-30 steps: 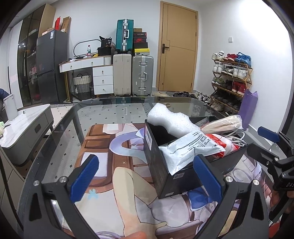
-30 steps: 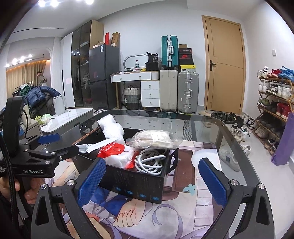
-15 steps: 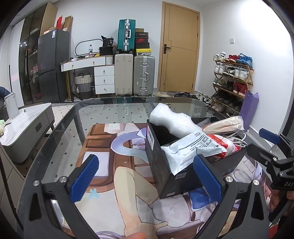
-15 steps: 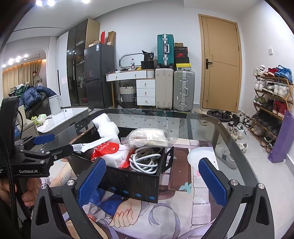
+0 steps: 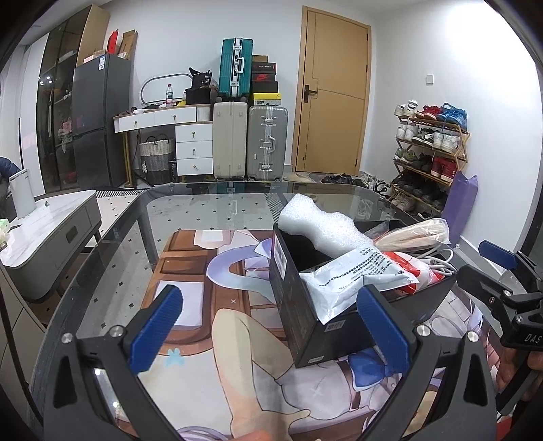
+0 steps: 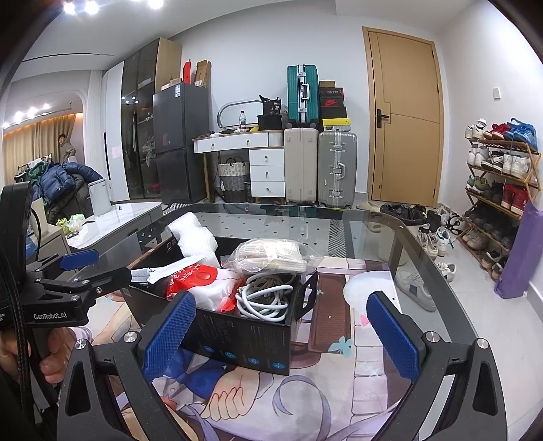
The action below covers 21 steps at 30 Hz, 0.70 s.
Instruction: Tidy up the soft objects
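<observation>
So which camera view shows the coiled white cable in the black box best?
The right wrist view: the coiled white cable lies in plain sight at the near corner of the black box, beside the red-and-white bag. The left wrist view shows only a few loops past the bags.

White walls all round, and a tan wooden door (image 6: 404,115) sits upper right of the right wrist view; left of it, two upright suitcases (image 6: 320,169) with a teal suitcase (image 6: 302,93) stacked above; a white drawer desk (image 6: 253,163) next along, then a dark fridge (image 6: 180,142) and tall glass-fronted cabinet (image 6: 142,129); shoe rack (image 6: 502,179) crammed full at far right, pale tiled floor (image 6: 475,291) beneath; ceiling spotlights (image 6: 81,6) glare upper left; tan curtains (image 6: 30,142) glow at the far left edge.
</observation>
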Each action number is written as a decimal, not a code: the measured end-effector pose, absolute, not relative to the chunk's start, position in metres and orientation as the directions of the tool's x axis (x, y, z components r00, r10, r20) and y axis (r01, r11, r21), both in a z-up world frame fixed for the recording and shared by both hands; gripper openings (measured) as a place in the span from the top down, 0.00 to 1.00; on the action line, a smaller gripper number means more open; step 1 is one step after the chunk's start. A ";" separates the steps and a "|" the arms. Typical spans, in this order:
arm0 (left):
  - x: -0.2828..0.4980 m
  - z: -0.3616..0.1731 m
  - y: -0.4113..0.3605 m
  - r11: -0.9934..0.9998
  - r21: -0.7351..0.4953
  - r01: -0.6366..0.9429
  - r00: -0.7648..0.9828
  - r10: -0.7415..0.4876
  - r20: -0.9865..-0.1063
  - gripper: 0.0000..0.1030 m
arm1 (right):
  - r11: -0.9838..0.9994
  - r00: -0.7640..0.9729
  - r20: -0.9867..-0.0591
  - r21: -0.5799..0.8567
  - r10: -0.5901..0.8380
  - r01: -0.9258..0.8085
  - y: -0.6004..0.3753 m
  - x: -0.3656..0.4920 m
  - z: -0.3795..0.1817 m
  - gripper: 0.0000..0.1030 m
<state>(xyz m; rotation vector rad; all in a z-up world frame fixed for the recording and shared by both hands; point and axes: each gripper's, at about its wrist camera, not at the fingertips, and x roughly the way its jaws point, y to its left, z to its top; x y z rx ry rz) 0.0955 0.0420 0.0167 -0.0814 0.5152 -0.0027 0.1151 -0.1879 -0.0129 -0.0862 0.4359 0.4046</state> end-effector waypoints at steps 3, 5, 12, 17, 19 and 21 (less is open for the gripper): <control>0.096 0.016 0.043 0.997 -0.081 -0.019 0.869 -0.024 -0.494 0.00 | 0.917 0.828 -0.427 0.005 0.363 -0.399 -0.188 0.115 -0.013 0.01; 0.097 0.017 0.042 0.997 -0.080 -0.019 0.869 -0.023 -0.493 0.00 | 0.918 0.830 -0.425 0.005 0.361 -0.397 -0.189 0.114 -0.013 0.01; 0.096 0.016 0.042 0.997 -0.080 -0.019 0.869 -0.024 -0.494 0.00 | 0.917 0.829 -0.427 0.005 0.361 -0.398 -0.189 0.114 -0.013 0.01; 0.097 0.016 0.043 0.997 -0.081 -0.018 0.870 -0.024 -0.492 0.00 | 0.918 0.830 -0.425 0.005 0.361 -0.397 -0.190 0.114 -0.012 0.01; 0.097 0.016 0.043 0.997 -0.081 -0.018 0.869 -0.024 -0.494 0.00 | 0.918 0.830 -0.425 0.005 0.361 -0.397 -0.190 0.114 -0.013 0.01; 0.096 0.017 0.042 0.997 -0.081 -0.018 0.869 -0.024 -0.495 0.00 | 0.918 0.830 -0.426 0.005 0.361 -0.397 -0.190 0.114 -0.013 0.01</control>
